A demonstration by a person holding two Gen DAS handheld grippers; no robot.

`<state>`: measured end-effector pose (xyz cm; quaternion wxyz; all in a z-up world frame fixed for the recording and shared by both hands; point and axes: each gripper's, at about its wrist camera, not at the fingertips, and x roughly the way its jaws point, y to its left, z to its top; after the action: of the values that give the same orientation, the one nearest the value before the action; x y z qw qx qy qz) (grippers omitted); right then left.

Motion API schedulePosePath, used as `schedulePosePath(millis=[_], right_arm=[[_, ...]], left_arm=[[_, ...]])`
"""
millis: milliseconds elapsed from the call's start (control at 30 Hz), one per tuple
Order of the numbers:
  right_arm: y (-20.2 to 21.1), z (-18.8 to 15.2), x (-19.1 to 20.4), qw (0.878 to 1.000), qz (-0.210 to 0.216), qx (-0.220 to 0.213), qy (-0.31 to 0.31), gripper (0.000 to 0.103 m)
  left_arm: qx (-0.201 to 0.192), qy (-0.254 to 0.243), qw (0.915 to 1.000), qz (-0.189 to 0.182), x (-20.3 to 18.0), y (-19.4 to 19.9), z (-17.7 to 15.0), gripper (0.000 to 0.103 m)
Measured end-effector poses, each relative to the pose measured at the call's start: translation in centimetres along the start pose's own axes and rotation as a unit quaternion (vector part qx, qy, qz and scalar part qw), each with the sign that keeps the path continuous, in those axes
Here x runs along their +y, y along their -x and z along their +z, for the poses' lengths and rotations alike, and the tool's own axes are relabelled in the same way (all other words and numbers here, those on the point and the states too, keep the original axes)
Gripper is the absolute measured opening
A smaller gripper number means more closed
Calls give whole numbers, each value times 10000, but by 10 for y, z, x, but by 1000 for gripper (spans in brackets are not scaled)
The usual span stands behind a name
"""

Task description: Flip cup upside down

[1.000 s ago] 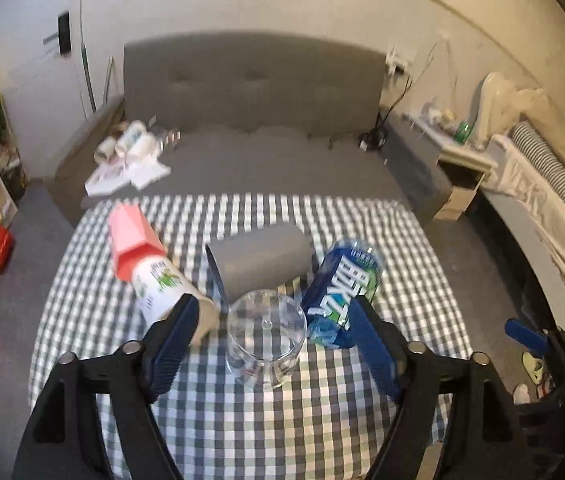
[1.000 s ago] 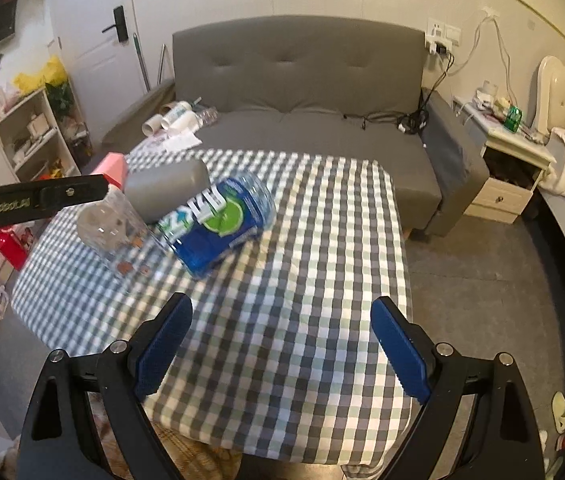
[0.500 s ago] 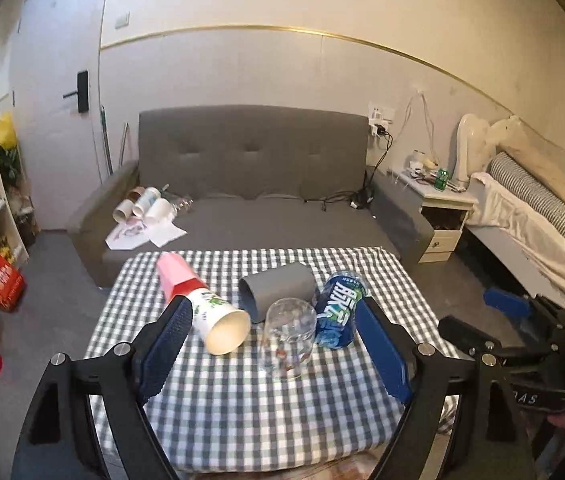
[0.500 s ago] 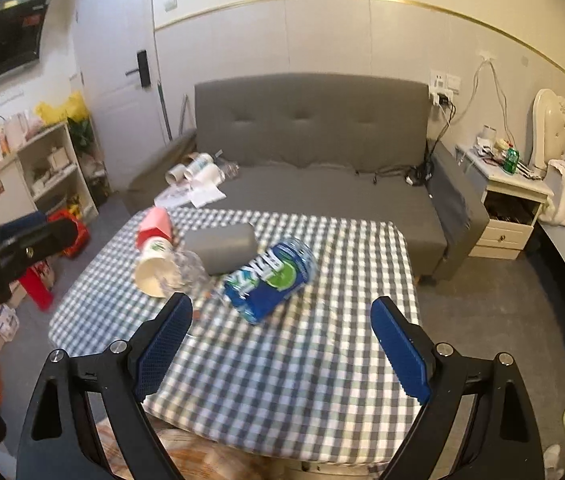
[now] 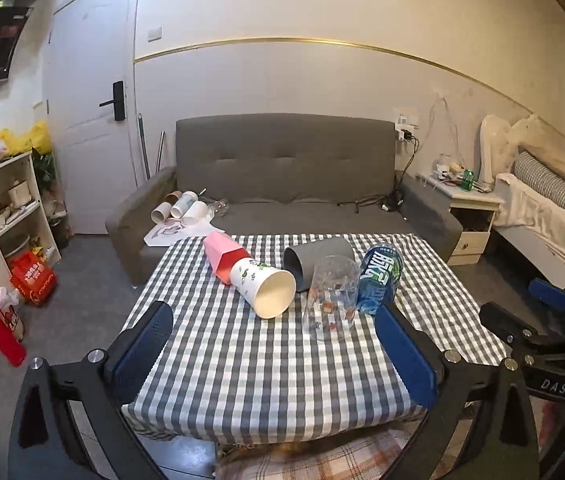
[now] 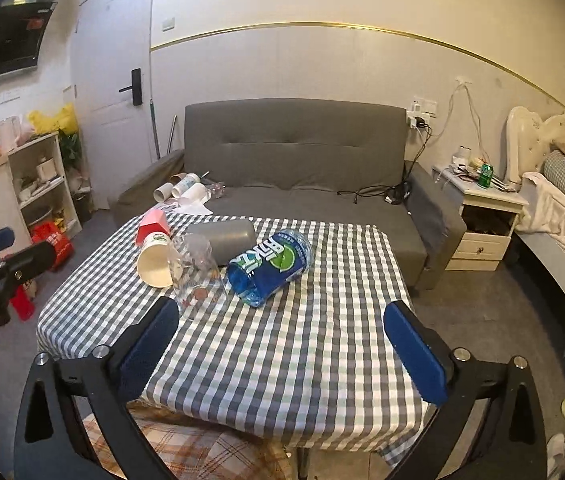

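A clear glass cup [image 5: 330,300] stands mouth-down on the checked table [image 5: 242,360]; it also shows in the right wrist view [image 6: 196,276]. Around it lie a white paper cup [image 5: 264,286], a pink cup [image 5: 224,254], a grey cup [image 5: 318,258] and a blue can [image 5: 378,280], all on their sides. My left gripper [image 5: 270,348] is open and empty, back near the table's front edge. My right gripper [image 6: 282,340] is open and empty over the table's front right part.
A grey sofa [image 5: 282,176] stands behind the table with paper tubes [image 5: 180,208] on it. A bedside cabinet [image 5: 468,212] and bed [image 5: 554,216] are at the right. Shelves [image 5: 6,204] and a red bottle [image 5: 0,328] are at the left.
Both grippers have pulled back and up from the table, so the cups look smaller and farther. The glass cup stands mouth-down, free of my left gripper.
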<state>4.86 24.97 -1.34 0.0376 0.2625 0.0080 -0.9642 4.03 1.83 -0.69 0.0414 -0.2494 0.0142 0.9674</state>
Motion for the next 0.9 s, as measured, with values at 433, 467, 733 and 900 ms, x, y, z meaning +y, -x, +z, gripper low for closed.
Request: schedulePosePath(millis=[433, 467, 733, 900], right_arm=[[4, -7, 2, 9998, 131, 114, -92, 103], [4, -7, 2, 9998, 131, 103, -91, 103], [3, -6, 5, 9998, 159, 107, -106, 103], [3, -8, 6, 9997, 165, 119, -109, 103]], left_arm=[[207, 121, 9997, 36, 4, 2, -5, 103], [214, 125, 9997, 22, 4, 2, -4, 103], [227, 129, 9996, 91, 5, 0, -4, 103], [244, 146, 9996, 91, 7, 0, -6, 103]])
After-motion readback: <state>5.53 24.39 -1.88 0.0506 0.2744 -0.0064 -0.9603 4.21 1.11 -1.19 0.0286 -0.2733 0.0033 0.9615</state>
